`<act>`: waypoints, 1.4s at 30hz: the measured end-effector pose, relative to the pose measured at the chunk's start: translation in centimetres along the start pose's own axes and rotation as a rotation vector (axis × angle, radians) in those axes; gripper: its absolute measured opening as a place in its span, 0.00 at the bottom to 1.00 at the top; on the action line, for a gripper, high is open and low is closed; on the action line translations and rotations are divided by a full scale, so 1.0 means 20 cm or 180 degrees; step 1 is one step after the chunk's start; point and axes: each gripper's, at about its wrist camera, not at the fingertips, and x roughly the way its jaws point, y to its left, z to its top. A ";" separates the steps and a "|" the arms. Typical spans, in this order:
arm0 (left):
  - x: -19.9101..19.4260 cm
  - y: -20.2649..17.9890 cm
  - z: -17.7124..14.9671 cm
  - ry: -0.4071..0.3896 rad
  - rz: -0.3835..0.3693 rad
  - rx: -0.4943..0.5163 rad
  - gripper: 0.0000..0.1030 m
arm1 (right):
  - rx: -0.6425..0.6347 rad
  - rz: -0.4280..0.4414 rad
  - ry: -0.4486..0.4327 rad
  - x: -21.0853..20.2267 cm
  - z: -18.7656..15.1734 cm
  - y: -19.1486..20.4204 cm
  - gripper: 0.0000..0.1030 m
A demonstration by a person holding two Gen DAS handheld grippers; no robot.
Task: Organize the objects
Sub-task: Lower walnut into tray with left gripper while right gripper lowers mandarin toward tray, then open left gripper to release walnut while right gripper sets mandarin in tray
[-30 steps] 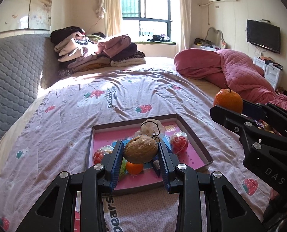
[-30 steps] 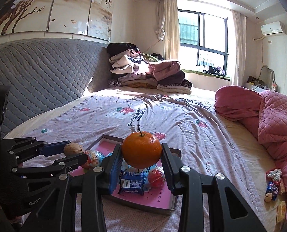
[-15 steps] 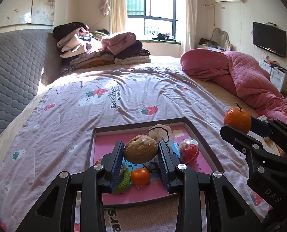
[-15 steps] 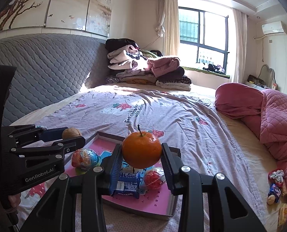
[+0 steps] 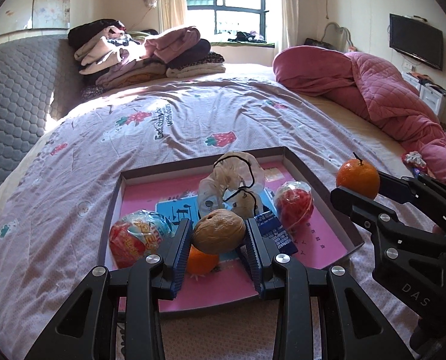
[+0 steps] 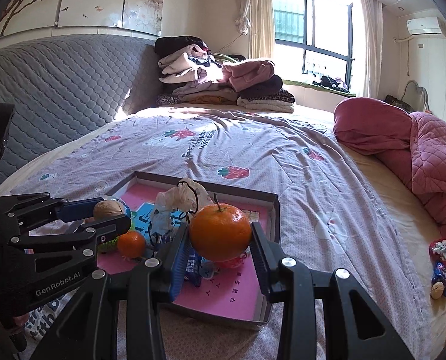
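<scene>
A shallow pink-lined box (image 5: 301, 165) (image 6: 274, 207) lies on the bedspread. My left gripper (image 5: 218, 235) is shut on a brown walnut (image 5: 218, 234) (image 6: 108, 208) just above the box's near half. My right gripper (image 6: 219, 234) is shut on a stemmed orange tangerine (image 6: 219, 232) (image 5: 358, 175) over the box's right side. Inside the box lie a smaller tangerine (image 5: 201, 259) (image 6: 131, 243), a colourful wrapped ball (image 5: 138, 237), a red netted ball (image 5: 295, 204), a blue packet (image 5: 275, 234) and a crumpled plastic bag (image 5: 232, 180) (image 6: 183, 198).
The box sits on a pale purple strawberry-print bedspread (image 5: 192, 120). A pink quilt (image 5: 373, 90) is heaped at the right, folded clothes (image 5: 144, 54) at the back, a grey padded headboard (image 6: 57, 90) at the left. Small snacks (image 6: 440, 261) lie on the bed's right edge.
Both grippers have sunk toward the box, each still holding its item. The box and its contents look larger and nearer in both views.
</scene>
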 end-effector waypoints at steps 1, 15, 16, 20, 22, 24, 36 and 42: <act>0.01 0.00 -0.01 0.0014 -0.0003 0.0000 0.35 | 0.0007 0.0007 0.0017 0.01 -0.01 -0.01 0.38; 0.13 -0.03 -0.11 0.0196 -0.0031 -0.0007 0.35 | 0.0027 0.0007 0.0236 0.14 -0.10 -0.04 0.38; 0.13 -0.04 -0.12 0.0210 -0.0033 0.0000 0.35 | 0.0031 0.0010 0.0254 0.15 -0.11 -0.04 0.38; 0.17 -0.04 -0.14 0.0270 -0.0062 0.0004 0.35 | 0.0025 0.0000 0.0340 0.18 -0.13 -0.04 0.38; 0.18 -0.04 -0.16 0.0291 -0.0087 -0.0005 0.35 | 0.0021 0.0001 0.0380 0.19 -0.14 -0.04 0.38; 0.19 -0.04 -0.17 0.0328 -0.0106 -0.0009 0.35 | 0.0021 -0.0001 0.0412 0.21 -0.15 -0.05 0.38; 0.22 -0.05 -0.19 0.0390 -0.0155 0.0002 0.36 | -0.0003 0.0032 0.0663 0.29 -0.22 -0.04 0.38; 0.24 -0.05 -0.18 0.0422 -0.0183 -0.0015 0.36 | 0.0090 0.0100 0.0688 0.31 -0.22 -0.06 0.39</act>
